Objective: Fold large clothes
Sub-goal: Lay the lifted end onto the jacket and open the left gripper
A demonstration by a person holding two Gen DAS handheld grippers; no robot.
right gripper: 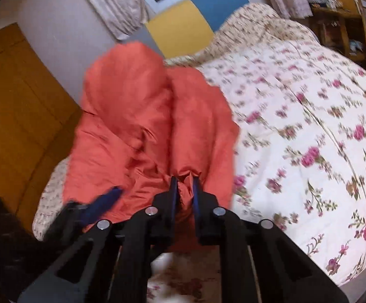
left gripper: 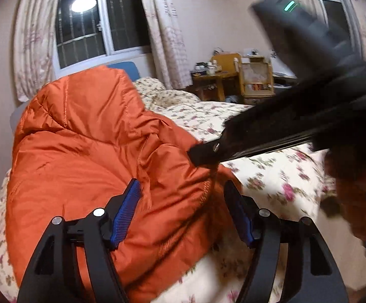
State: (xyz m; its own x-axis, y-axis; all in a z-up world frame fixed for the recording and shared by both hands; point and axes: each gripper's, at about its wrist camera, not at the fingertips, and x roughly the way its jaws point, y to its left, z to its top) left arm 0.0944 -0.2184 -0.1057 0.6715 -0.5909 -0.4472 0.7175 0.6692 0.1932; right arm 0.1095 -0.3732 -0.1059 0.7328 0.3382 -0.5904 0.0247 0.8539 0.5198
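Floral-quilted bed [right gripper: 309, 126] w/ puffy orange quilted jacket [left gripper: 87, 146] heaped on it, mid-fold imo. Right gripper [right gripper: 185, 185] fingers pinched on its hem; left gripper [left gripper: 183, 209] fingers wide apart, gripping nothing. Next: left needs an edge.

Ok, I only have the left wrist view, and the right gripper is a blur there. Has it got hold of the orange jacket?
Observer: Yes. In the right wrist view the right gripper is shut on a bunched fold of the orange jacket.
Operator: What's left of the jacket?
Observer: A brown wooden panel stands beside the bed there.
Operator: And the headboard?
Observer: A yellow panel sits next to the blue panel.
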